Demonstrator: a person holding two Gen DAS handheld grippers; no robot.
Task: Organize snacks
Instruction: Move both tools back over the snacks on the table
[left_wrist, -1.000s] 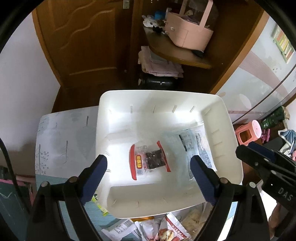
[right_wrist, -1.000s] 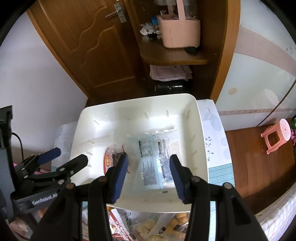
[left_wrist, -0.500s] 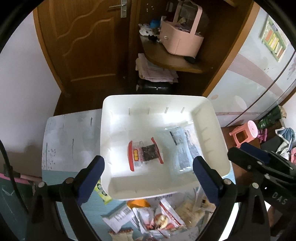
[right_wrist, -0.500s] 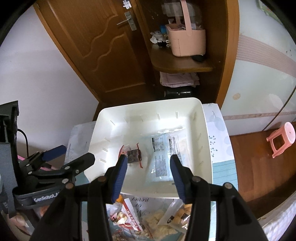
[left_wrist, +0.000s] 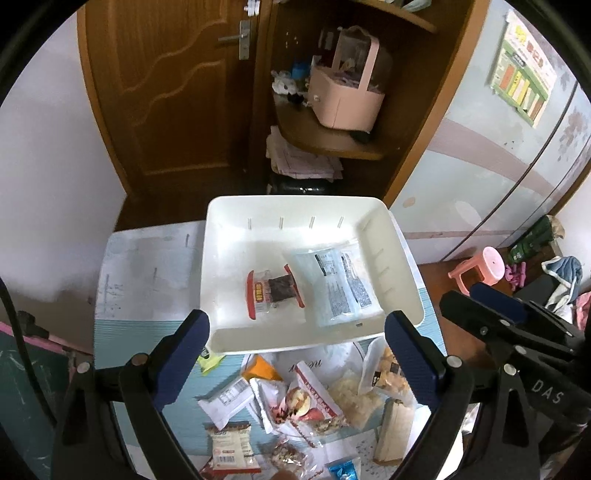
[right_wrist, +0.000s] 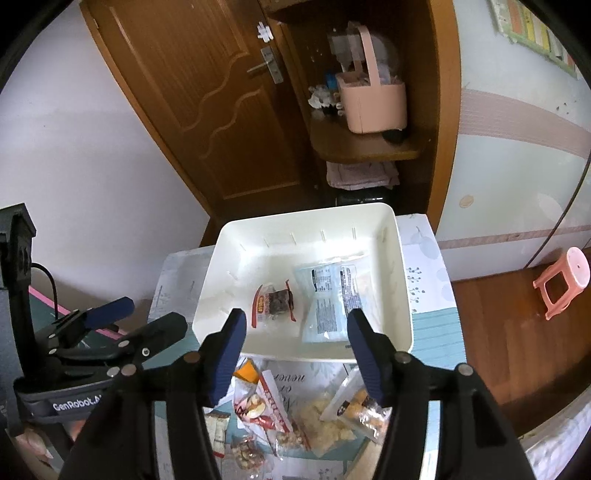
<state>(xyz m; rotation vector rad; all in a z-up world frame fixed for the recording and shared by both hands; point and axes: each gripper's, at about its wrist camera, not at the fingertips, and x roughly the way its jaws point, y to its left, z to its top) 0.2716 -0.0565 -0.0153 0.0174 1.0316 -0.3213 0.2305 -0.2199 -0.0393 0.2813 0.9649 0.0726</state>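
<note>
white bin (left_wrist: 229, 332) holds red-edged snack (left_wrist: 273, 293) and pale-blue packet (left_wrist: 334, 286).

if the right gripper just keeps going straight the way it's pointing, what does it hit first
Probably the white bin, near its front wall, with the right gripper open and empty. Depth is unclear; it might meet the pale blue packet inside instead.
</note>
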